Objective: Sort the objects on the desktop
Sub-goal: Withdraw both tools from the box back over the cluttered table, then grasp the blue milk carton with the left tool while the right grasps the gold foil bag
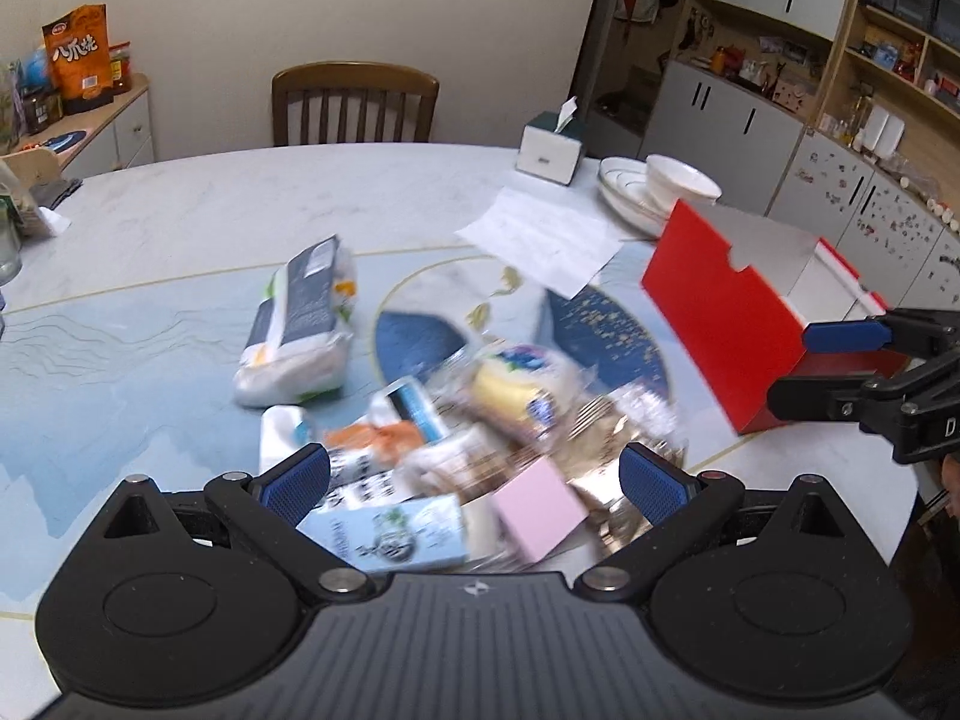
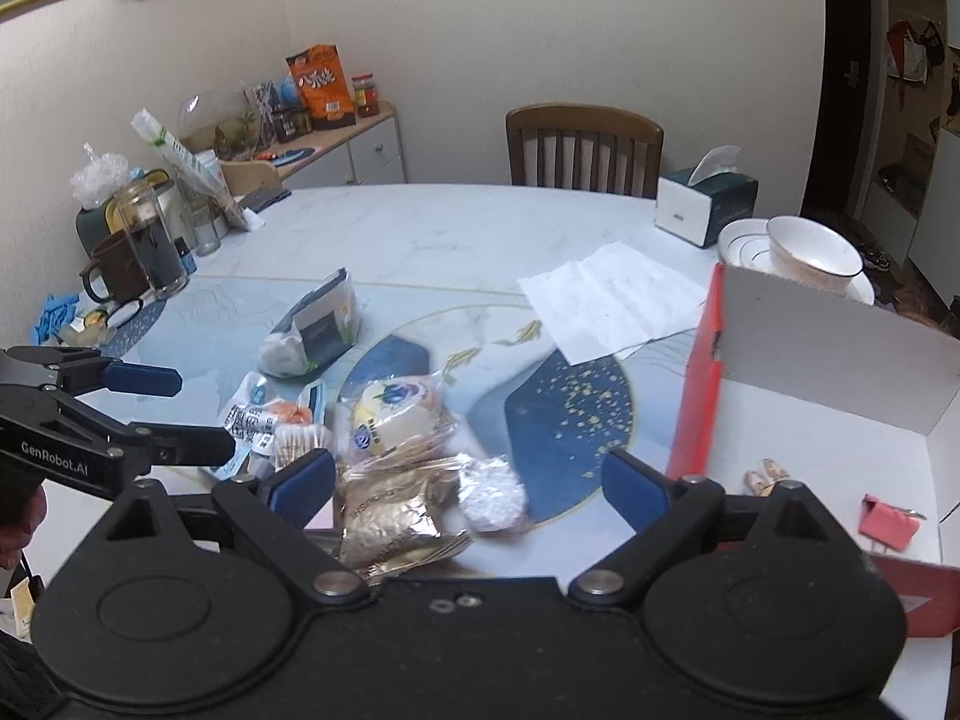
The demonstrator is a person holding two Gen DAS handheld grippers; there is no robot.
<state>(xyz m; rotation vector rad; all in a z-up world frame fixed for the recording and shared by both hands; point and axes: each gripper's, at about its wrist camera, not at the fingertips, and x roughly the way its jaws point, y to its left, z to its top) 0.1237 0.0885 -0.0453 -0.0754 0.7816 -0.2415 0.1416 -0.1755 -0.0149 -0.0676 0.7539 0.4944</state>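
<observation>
Left wrist view, blurred snack pile [image 1: 480, 420], red box [image 1: 738, 330], both grippers' fingers [image 1: 297, 483] spread, empty.

On my bench [image 2: 420, 222] I count one red box [image 2: 840, 396], one tissue box [image 2: 702, 204], one white bowl [image 2: 810, 252] on stacked plates [image 2: 738, 246], and one paper sheet [image 2: 606, 300]. One large white-and-grey packet [image 2: 315, 330] lies apart from the snack heap [image 2: 390, 450], too blurred to count. Inside the red box: one pink clip [image 2: 888, 522].

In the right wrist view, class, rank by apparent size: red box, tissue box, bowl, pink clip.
1. red box
2. tissue box and bowl: look alike
3. pink clip, though nearest the camera
</observation>
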